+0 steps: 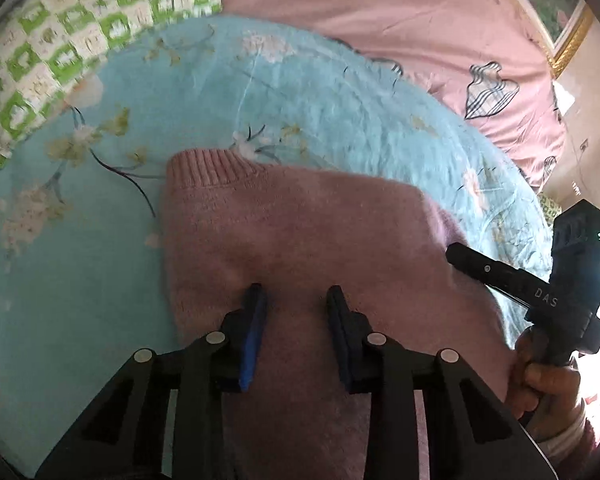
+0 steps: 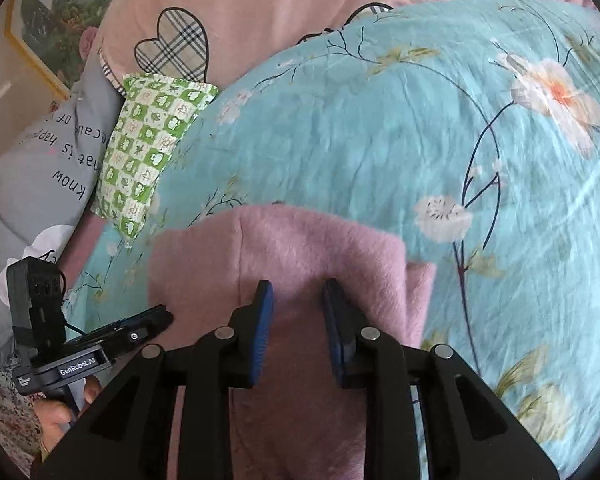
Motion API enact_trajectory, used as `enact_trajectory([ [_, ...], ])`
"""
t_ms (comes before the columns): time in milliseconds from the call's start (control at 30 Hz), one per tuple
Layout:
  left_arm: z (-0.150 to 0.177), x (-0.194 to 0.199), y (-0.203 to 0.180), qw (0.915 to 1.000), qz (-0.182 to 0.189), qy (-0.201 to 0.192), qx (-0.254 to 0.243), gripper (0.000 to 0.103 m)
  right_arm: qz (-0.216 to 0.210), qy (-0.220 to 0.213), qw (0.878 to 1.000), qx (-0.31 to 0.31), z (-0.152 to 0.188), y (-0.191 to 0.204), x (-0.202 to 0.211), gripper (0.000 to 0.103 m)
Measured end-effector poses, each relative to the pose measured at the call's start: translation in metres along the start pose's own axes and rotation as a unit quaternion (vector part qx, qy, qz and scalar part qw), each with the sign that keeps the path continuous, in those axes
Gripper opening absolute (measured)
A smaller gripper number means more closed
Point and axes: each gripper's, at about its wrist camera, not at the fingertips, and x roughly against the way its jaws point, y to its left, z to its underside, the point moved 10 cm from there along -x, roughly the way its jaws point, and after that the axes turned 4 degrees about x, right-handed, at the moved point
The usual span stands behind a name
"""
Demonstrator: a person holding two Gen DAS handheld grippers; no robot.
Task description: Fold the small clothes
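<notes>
Left gripper [image 1: 296, 300] and right gripper [image 2: 298, 296] over pink sweater [image 1: 300, 240], jaws apart, gripping nothing; blue floral quilt [image 1: 320, 100] bare beyond.

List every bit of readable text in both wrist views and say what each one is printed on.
"DAS" – on the black body of the right gripper, seen from the left wrist view.
"GenRobot.AI" – white label on the left gripper, in the right wrist view.
"know", "is", "of" – upside-down script on the grey pillow; its other words are cut off or blurred.
A small label below "GenRobot.AI" is too small to read.
</notes>
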Motion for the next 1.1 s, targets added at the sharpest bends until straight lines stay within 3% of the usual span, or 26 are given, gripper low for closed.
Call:
enact_trajectory([
  [67, 0.008, 0.022, -0.005, 0.9999, -0.002, -0.014, -0.006, 0.030, -0.011, -0.007, 1.000, 0.002, 0.002, 0.006, 0.016, 0.029],
  [200, 0.047, 0.078, -0.027, 0.9980, 0.030, -0.048, -0.027, 0.030, -0.043, -0.032, 0.998, 0.033, 0.019, 0.031, 0.066, 0.029],
  [367, 0.109, 0.120, -0.055, 0.9946, 0.062, -0.057, -0.062, 0.030, -0.080, -0.040, 0.992, 0.086, 0.066, 0.063, 0.119, 0.029],
  [467, 0.145, 0.125, -0.066, 0.9933, 0.084, -0.042, -0.068, 0.030, -0.088, -0.019, 0.991, 0.098, 0.102, 0.066, 0.129, 0.029],
  [533, 0.165, 0.117, -0.062, 0.9939, 0.080, -0.031, -0.070, 0.030, -0.080, -0.003, 0.991, 0.104, 0.126, 0.060, 0.129, 0.029],
  [633, 0.185, 0.094, -0.043, 0.9971, 0.051, -0.002, -0.057, 0.030, -0.027, 0.025, 0.996, 0.087, 0.153, 0.027, 0.115, 0.029],
  [700, 0.191, 0.080, -0.028, 0.9979, 0.055, 0.009, -0.031, 0.022, -0.041, 0.026, 0.997, 0.065, 0.162, 0.015, 0.110, 0.026],
  [833, 0.186, 0.085, -0.025, 0.9980, 0.061, -0.001, -0.013, 0.023, -0.048, 0.016, 0.997, 0.057, 0.160, 0.018, 0.115, 0.027],
  [1100, 0.190, 0.114, -0.041, 0.9984, 0.003, -0.050, -0.028, 0.060, -0.033, -0.022, 0.996, 0.082, 0.158, 0.033, 0.149, 0.033],
])
